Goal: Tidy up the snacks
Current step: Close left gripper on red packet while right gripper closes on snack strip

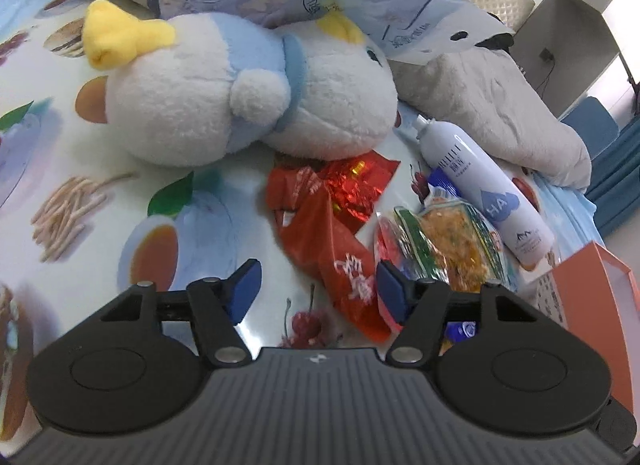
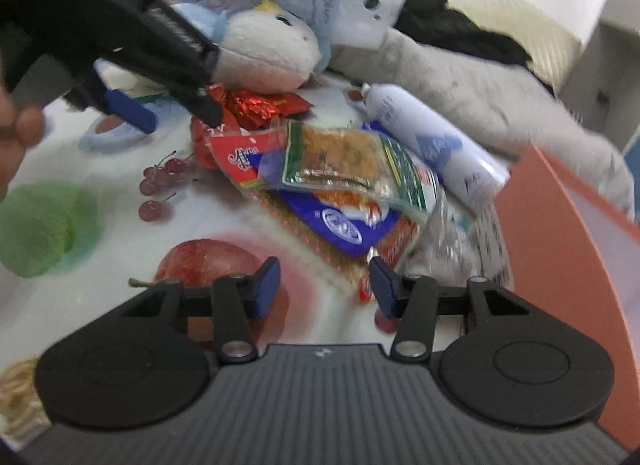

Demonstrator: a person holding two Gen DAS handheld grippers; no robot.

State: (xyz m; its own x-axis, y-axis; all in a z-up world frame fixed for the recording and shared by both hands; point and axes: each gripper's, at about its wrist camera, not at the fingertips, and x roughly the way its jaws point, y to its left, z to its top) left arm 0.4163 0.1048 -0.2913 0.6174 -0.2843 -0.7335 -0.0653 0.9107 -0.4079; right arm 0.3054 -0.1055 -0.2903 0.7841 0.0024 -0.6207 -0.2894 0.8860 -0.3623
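- A glossy tablecloth [image 1: 80, 169], printed with fruit, cherries and biscuit sticks, covers the surface.
- The snacks sit in a loose pile near the middle: a crinkled red foil bag [image 1: 320, 221], a clear packet with green edges [image 1: 448, 241] showing golden crumbly pieces, and a shiny blue pouch [image 2: 340, 225] beneath that packet.
- The left gripper [image 1: 316, 293] hangs just above the red bag; its blue-padded fingers stand apart on either side of the bag's lower end, pressing nothing.
- The right gripper [image 2: 324, 285] has its fingers parted over bare cloth at the pile's near edge, empty.
- A fluffy white-and-blue plush toy [image 1: 248, 97] with yellow tufts lies behind the snacks.
- A smooth white cylindrical bottle [image 1: 484, 189] lies beside the packets.
- An orange box [image 2: 560, 265] with flat, stiff walls stands at the right.
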